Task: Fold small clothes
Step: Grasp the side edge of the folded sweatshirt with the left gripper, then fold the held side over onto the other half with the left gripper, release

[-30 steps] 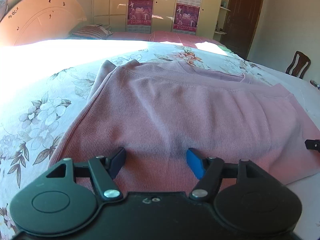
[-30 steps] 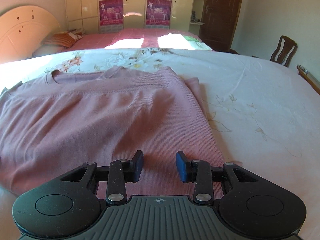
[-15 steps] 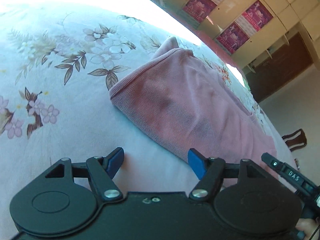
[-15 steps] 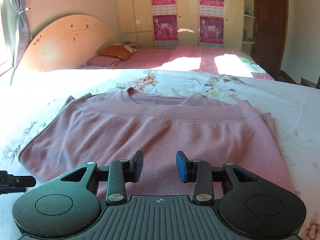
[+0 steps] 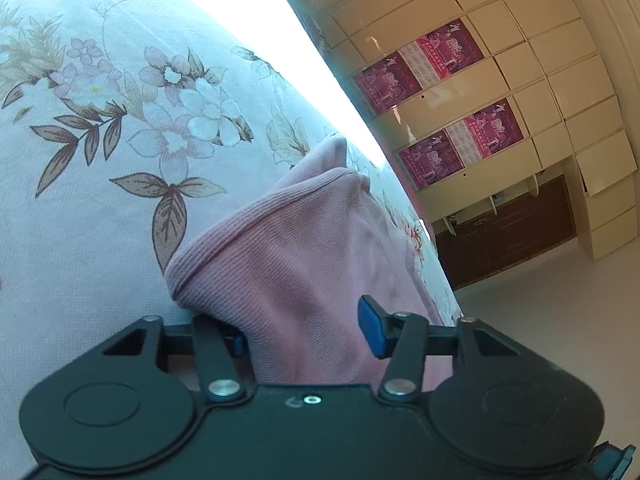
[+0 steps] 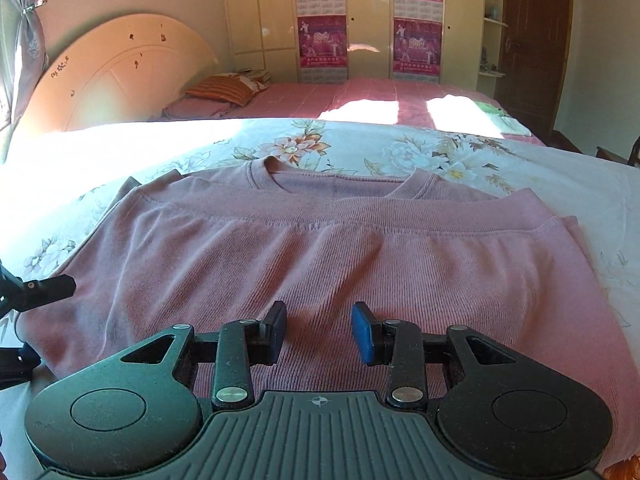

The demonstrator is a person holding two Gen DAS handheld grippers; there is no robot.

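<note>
A pink knit sweater [image 6: 320, 248] lies flat on the floral bedsheet [image 6: 400, 148], neckline at the far side. In the left wrist view its near left corner [image 5: 304, 264] sits between the fingers of my left gripper [image 5: 304, 334]. That gripper is rolled sideways, with one finger under the fabric edge and the other blue pad [image 5: 370, 328] over it. Its jaws are closing, and a gap still shows. The left gripper's tips [image 6: 36, 292] show at the sweater's left edge in the right wrist view. My right gripper [image 6: 319, 330] hovers open over the sweater's near middle, with nothing between its pads.
The bedsheet [image 5: 120, 140] spreads wide to the left of the sweater, washed out by sunlight further back. Beyond it stand a second bed with a pink cover [image 6: 360, 96], a striped pillow [image 6: 224, 90], a curved headboard [image 6: 120, 80], a postered wardrobe [image 6: 360, 20] and a brown door [image 6: 528, 28].
My left gripper rolled over and slid to the sweater's left corner, which now lies between its fingers. My right gripper moved left from the sweater's right edge to its middle.
</note>
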